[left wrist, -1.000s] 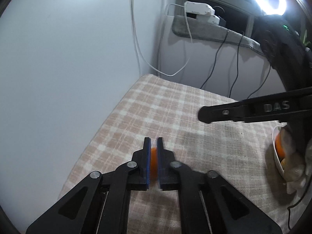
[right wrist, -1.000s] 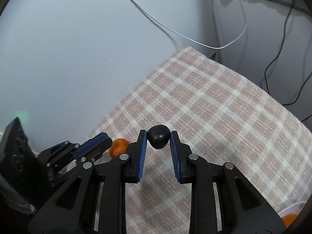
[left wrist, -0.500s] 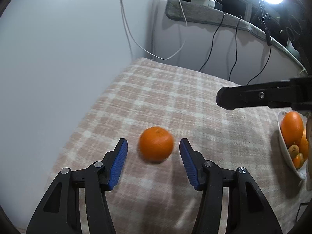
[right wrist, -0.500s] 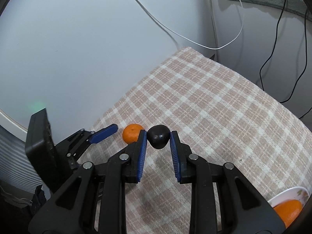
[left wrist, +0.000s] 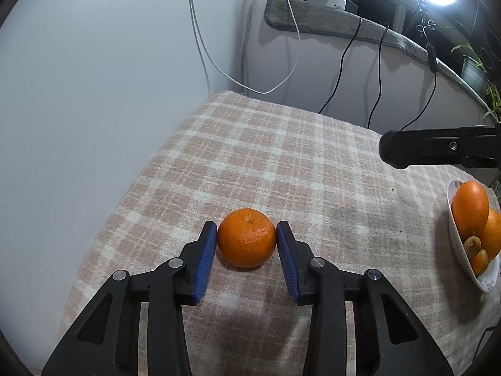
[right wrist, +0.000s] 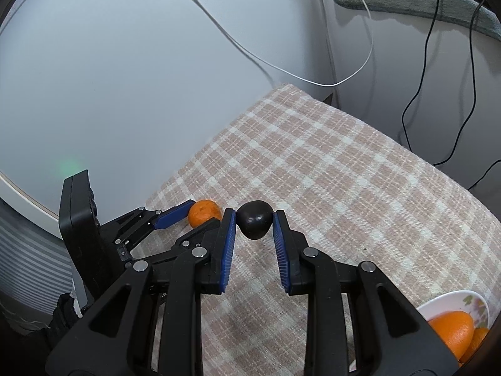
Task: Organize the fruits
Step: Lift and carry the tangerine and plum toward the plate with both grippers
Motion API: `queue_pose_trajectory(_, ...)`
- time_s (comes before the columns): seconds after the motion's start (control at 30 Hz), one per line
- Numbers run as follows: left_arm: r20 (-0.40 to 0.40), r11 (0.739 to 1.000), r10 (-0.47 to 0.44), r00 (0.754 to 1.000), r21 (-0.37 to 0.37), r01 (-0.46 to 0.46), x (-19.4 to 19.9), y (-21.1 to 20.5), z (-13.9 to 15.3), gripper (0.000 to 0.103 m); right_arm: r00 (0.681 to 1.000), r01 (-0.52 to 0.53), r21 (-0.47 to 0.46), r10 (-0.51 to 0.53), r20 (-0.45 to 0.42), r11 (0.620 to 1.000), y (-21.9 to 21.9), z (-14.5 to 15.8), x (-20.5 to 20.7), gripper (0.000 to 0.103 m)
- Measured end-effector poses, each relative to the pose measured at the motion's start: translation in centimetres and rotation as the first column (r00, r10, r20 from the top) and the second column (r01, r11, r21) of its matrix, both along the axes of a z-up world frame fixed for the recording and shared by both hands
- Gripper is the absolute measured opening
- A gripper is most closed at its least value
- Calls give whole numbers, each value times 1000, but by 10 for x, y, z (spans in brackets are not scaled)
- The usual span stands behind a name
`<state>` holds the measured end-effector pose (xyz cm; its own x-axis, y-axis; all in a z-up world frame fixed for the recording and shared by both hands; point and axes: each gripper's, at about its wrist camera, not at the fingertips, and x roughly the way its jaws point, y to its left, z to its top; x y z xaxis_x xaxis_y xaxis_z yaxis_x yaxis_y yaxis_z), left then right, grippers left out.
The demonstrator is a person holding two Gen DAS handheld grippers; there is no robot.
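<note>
Surface: a pink-and-cream checked cloth (left wrist: pixel 313 163) covers the table, which stands in a corner of pale walls hung with cables.
Nearest, left: the left gripper (left wrist: pixel 246 238) has its jaws closing around a mandarin (left wrist: pixel 247 237) that rests on the cloth; the blue pads (left wrist: pixel 205 260) sit just at its sides.
Nearest, right: the right gripper (right wrist: pixel 254 224) is clamped on a dark rounded fruit (right wrist: pixel 254 223), held above the cloth.
Further right: a white bowl (left wrist: pixel 460 250) already contains oranges and smaller fruit.
Progress: judged partway; several fruits are in the bowl, while the mandarin and the dark fruit remain outside it.
Remaining: presumably both are to be carried to the bowl.
</note>
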<state>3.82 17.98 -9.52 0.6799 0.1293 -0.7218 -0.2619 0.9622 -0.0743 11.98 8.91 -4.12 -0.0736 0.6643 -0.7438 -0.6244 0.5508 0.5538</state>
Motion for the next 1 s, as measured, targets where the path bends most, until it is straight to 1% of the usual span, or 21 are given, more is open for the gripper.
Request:
queue_pose_trajectory(0.23,39,999,-38,999,-16,39,-6,-14,14,37,1000,23,15,-24,20,1000,-24,9,-1,25)
queue_pose_trajectory(0.43,94,995,-91,991,-40,95,-11,-35,33,37,996,52,21,-53,71,998,-55,22,-5,25)
queue_pose_trajectory(0.67,140,980,-185,973,-42,193,-12,-71,54,37,987,98,22,-101,127,995,-98,37,-9,25)
queue_pose_trajectory(0.8,156,970,-229,961,-50,239,-10,-89,60,37,977,148,16,-149,156,989,-132,43,-7,25)
queue_pose_trajectory(1.0,160,949,-299,941,-54,311,-4,-118,62,37,961,231,-7,-227,160,973,-177,40,0,25)
